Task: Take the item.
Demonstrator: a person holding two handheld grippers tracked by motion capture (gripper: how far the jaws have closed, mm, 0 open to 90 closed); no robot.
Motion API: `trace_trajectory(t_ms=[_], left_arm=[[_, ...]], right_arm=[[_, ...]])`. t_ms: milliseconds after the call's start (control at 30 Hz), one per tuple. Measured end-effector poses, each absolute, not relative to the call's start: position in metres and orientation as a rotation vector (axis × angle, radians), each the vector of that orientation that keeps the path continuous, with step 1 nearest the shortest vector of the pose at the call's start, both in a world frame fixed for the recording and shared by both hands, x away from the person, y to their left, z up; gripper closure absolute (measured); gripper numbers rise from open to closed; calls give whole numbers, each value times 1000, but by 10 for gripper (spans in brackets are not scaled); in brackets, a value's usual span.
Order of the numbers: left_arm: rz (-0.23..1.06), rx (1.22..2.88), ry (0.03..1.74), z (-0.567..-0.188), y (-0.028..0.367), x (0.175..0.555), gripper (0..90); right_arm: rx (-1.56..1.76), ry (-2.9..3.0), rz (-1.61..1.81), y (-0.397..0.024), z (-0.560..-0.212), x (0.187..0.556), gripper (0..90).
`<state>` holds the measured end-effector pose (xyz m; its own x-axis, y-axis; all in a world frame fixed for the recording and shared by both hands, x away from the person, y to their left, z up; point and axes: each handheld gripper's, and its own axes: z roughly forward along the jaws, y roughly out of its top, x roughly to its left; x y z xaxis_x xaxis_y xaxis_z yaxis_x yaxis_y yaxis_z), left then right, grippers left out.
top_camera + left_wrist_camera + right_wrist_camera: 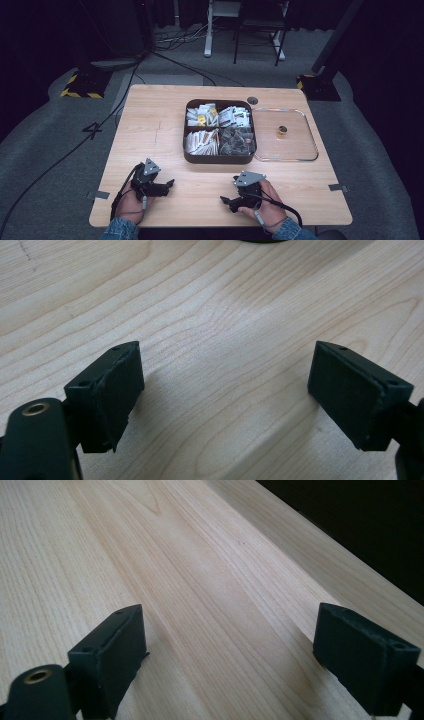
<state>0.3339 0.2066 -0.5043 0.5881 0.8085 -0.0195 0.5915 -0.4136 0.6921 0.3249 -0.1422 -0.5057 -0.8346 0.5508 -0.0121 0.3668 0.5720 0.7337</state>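
A dark brown box (219,159) with four compartments of small packets stands at the middle of the wooden table (155,125). Its clear lid (287,150) lies flat to the right of it, a small gold knob (282,131) on top. My left gripper (169,184) rests near the front edge, left of centre, pointing right. In the left gripper view it (227,385) is open over bare wood. My right gripper (226,201) lies right of centre, pointing left. It (230,650) is also open, nothing between the jaws, with the table's edge close on the right.
A round cable hole (252,100) sits behind the box. Small metal tabs (338,187) mark the table's side edges. Cables, a black-and-yellow stand base (82,85) and desk legs (208,37) occupy the grey floor beyond.
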Motion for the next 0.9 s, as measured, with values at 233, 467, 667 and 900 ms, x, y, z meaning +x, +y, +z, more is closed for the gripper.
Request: trace_trajectory(t_ms=[233,467,667,900], left_arm=[[421,2148,1115,-504,206,335,152],[419,2151,1114,-504,206,334,152],[417,2149,1117,-504,206,334,152],[417,2149,1117,-504,206,334,152]], right_arm=[[763,2566,1115,-142,-506,325,136],[772,2565,1108,-142,-506,325,120],[772,2566,1108,-142,-506,325,119],[761,2572,1113,-142,-506,327,130]])
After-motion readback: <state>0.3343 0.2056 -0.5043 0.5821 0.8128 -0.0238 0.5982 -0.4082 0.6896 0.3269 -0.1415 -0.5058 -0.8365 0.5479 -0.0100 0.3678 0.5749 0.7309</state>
